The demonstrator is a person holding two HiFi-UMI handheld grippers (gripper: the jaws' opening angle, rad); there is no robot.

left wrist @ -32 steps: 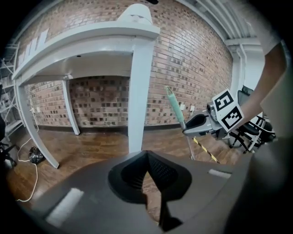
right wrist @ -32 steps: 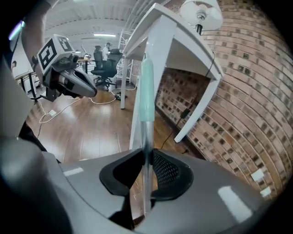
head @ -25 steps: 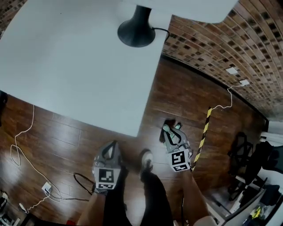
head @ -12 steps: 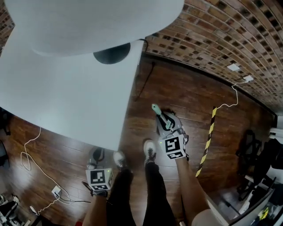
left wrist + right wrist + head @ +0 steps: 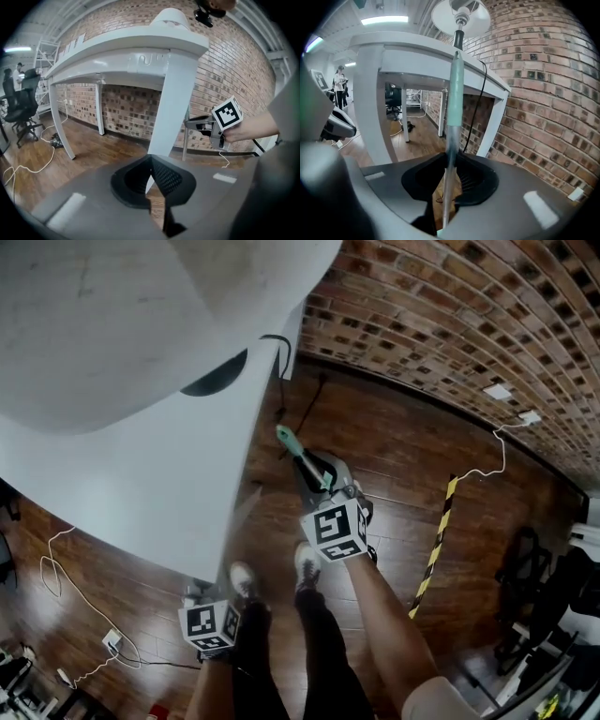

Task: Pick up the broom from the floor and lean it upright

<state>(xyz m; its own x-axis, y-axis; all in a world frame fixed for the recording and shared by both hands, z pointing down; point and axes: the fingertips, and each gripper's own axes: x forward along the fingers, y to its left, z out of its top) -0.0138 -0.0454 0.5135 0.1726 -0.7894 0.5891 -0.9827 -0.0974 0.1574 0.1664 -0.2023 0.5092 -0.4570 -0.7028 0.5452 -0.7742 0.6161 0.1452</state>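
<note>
Between the jaws of our right claw (image 5: pixel 324 482) runs the broom handle (image 5: pixel 298 457), and the pads are clamped on its silver shaft. Just past the claw's tips the shaft becomes a mint-green grip, whose end points away from us toward the near edge of the white table (image 5: pixel 122 484). In the right gripper view the same handle (image 5: pixel 453 93) rises almost straight up out of the claw (image 5: pixel 449 168). Its far end lines up with the white lamp (image 5: pixel 459 16) that stands on the table above. Behind the claw the shaft drops out of view, so we cannot see the brush end at all.

To the right of this claw lie the dark wooden floor (image 5: pixel 403 446) and the brick wall (image 5: pixel 450 334). A yellow-and-black striped strip (image 5: pixel 433 545) lies on the boards well apart from it.

Our left claw (image 5: pixel 199 591) hangs low at our left side, just beside our left shoe (image 5: pixel 242 577) and close under the table's corner. In the left gripper view its jaws (image 5: pixel 151 161) meet at the tips and nothing sits between them. Straight ahead of it stands a white table leg (image 5: pixel 171 103). Farther off to its right we see the right claw (image 5: pixel 206 127) with its marker cube, well apart from the left one.
</note>
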